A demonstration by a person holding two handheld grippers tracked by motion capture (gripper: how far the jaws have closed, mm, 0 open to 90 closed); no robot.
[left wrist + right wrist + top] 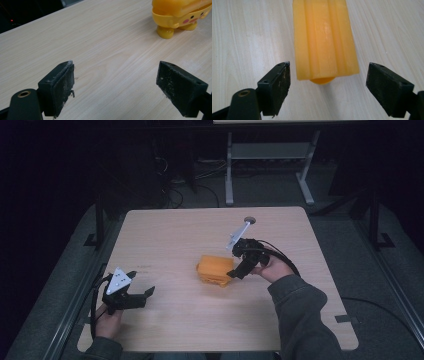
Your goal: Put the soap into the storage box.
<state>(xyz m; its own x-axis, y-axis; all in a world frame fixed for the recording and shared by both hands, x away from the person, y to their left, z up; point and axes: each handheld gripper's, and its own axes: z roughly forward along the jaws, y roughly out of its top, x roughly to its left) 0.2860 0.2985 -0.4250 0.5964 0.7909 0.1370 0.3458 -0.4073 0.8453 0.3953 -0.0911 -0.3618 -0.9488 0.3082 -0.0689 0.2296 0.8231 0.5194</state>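
2 pairs of tongs are at work over the pale wood-grain desk point(190, 325), and 1 thing matters here: a glossy yellow plastic toy box with a ridged lid, stubby feet and a small duck-like face point(215, 269). It stands near the middle of the desk, resting on its feet, as the left gripper view shows.

We see the right tongs point(236, 272) tipped down at the toy's right end, jaws spread wide and gripping nothing. In the right gripper view the ridged lid runs lengthwise away from the camera, its near end lying between the 2 black jaws but apart from both pads. We judge this line-up deliberate: the jaws straddle the narrow width, so closing them would catch the 2 long sides, the easiest hold on a smooth shell.

The left tongs point(141, 294) rest low near the desk's front-left corner, well apart from the toy, also open and empty. Their camera looks across bare wood to the toy at the top right of its view. We take this hand as waiting, kept clear so it does not crowd the approach, and ready to steady the base if the lid is to be lifted.
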